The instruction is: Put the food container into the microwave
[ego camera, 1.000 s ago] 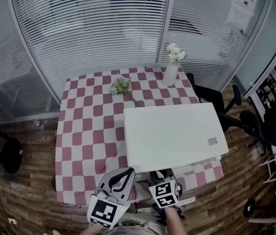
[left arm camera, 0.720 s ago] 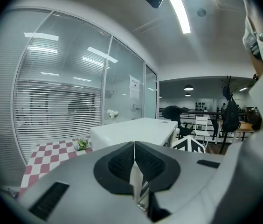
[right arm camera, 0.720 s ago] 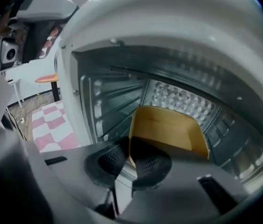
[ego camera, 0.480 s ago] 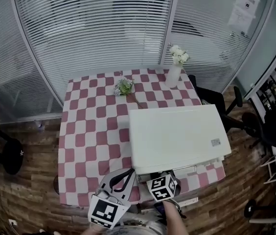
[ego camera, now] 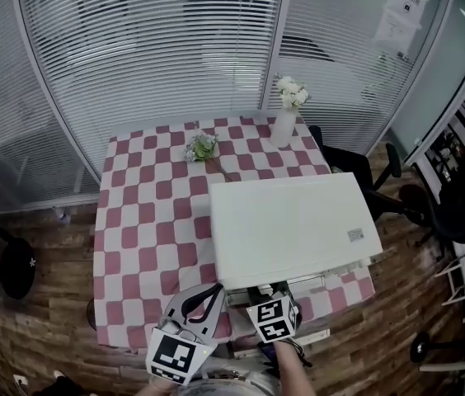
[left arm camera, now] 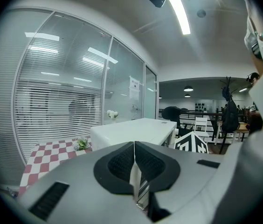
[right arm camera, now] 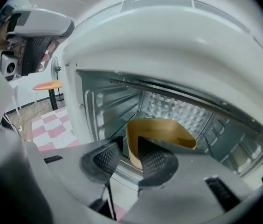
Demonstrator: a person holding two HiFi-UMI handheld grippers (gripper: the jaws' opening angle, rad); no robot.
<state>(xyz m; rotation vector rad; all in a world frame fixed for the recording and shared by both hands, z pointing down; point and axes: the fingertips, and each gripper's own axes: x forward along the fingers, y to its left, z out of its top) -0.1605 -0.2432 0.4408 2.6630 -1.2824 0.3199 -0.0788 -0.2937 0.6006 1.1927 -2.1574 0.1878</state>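
One food container (right arm camera: 162, 130) inside microwave (right arm camera: 169, 45); right hand-held gripper (right arm camera: 129, 149) jaws just opened, straddling its near wall, not gripping.

1. My left gripper (left arm camera: 134, 148) is low at the left, held almost flat. Its jaws are pressed together with nothing in them.
2. My right gripper (right arm camera: 126, 158) sits just beside it, on its right.
3. Its jaws have just been opening. They stand apart now. The near wall of the box (right arm camera: 162, 134) is between them, not squeezed.
4. My right arm (ego camera: 294, 376) comes up from the bottom edge.
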